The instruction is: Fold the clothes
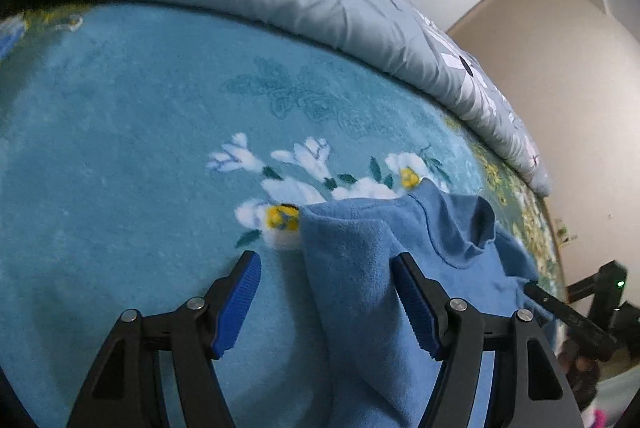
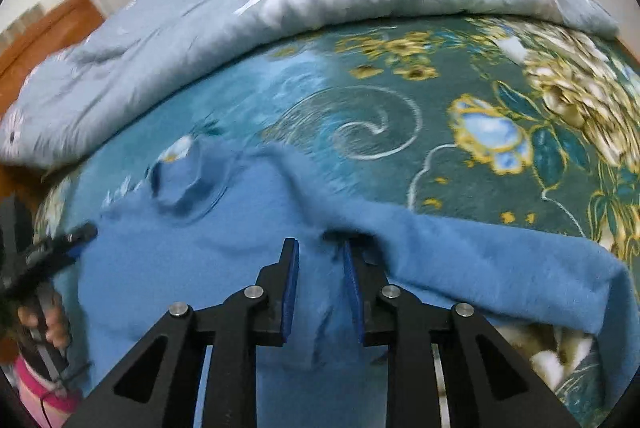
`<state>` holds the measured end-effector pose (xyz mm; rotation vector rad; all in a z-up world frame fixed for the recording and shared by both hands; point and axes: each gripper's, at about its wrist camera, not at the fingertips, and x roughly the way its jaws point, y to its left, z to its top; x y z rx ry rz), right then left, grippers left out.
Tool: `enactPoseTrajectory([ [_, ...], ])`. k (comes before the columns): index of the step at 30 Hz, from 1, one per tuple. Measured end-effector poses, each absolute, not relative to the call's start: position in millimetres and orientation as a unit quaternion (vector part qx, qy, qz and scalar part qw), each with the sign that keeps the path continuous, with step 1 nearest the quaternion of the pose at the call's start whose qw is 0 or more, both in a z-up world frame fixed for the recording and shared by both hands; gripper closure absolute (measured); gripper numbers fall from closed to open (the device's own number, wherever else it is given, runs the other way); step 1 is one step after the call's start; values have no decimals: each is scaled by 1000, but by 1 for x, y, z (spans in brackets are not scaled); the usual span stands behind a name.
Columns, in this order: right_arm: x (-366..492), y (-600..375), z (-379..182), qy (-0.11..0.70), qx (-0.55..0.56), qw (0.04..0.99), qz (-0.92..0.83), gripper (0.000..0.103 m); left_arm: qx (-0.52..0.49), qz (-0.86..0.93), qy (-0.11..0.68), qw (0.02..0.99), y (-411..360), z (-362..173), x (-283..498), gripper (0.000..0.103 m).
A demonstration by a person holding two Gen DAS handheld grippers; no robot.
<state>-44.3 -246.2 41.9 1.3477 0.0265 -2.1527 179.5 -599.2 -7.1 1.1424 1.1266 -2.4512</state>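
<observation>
Two grippers work one soft blue fleece sweater (image 2: 224,260), which lies spread on the teal flowered plush blanket (image 1: 120,147) beside a rumpled grey-blue floral duvet (image 2: 200,39). Left gripper (image 1: 326,302) hangs wide apart over the sweater's edge, gripping nothing. Right gripper (image 2: 320,284) has its jaws nearly together on a raised pinch of fleece near the sleeve. I judge the cloth light, limp and clingy; shoulder seams or hem offer better hold than mid-panel
</observation>
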Motion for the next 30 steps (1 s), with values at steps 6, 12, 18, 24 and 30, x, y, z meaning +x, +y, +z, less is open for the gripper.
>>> enactPoseTrajectory([
  [6, -46, -245, 39, -32, 515, 324, -793, 79, 375, -828, 407, 85, -597, -7, 178, 70],
  [12, -36, -254, 49, -14, 518, 346, -782, 100, 355, -839, 404, 84, -596, 4, 183, 95],
  [18, -35, -255, 76, 2, 465, 351, -813, 102, 326, -860, 384, 87, -602, 32, 192, 96],
  [24, -52, -268, 45, 30, 499, 308, -810, 103, 405, -830, 355, 144, -610, -10, 169, 95],
  [30, -62, -253, 33, -22, 519, 305, -798, 103, 394, -818, 399, 130, -622, -13, 182, 91],
])
